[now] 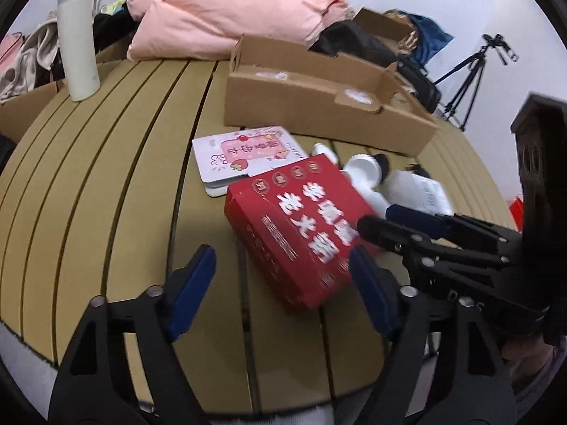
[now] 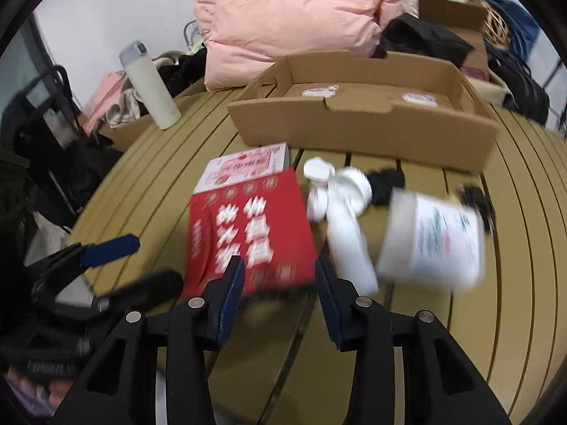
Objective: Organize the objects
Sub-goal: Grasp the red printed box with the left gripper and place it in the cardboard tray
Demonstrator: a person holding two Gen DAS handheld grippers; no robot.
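A red box with white lettering [image 1: 294, 226] [image 2: 248, 226] lies on the slatted tan table, overlapping a pink-and-white booklet [image 1: 244, 156] [image 2: 248, 163]. To its right lie white bottles [image 1: 361, 173] [image 2: 347, 233] and a white labelled tub [image 1: 418, 191] [image 2: 432, 241]. My left gripper [image 1: 280, 283] [image 2: 156, 258] stands open at the box's near left side, its right finger by the box's near corner. My right gripper [image 2: 280, 283] [image 1: 393, 223] is open, with the box's near right corner between its fingers; no pad visibly presses on it.
An open shallow cardboard tray [image 1: 319, 106] [image 2: 354, 131] sits behind the objects. A white flask [image 1: 78, 46] [image 2: 149, 85] stands at the far left. A pink padded jacket [image 1: 219, 10] and dark clothes pile up at the back. A tripod [image 1: 471, 74] stands off the table's right.
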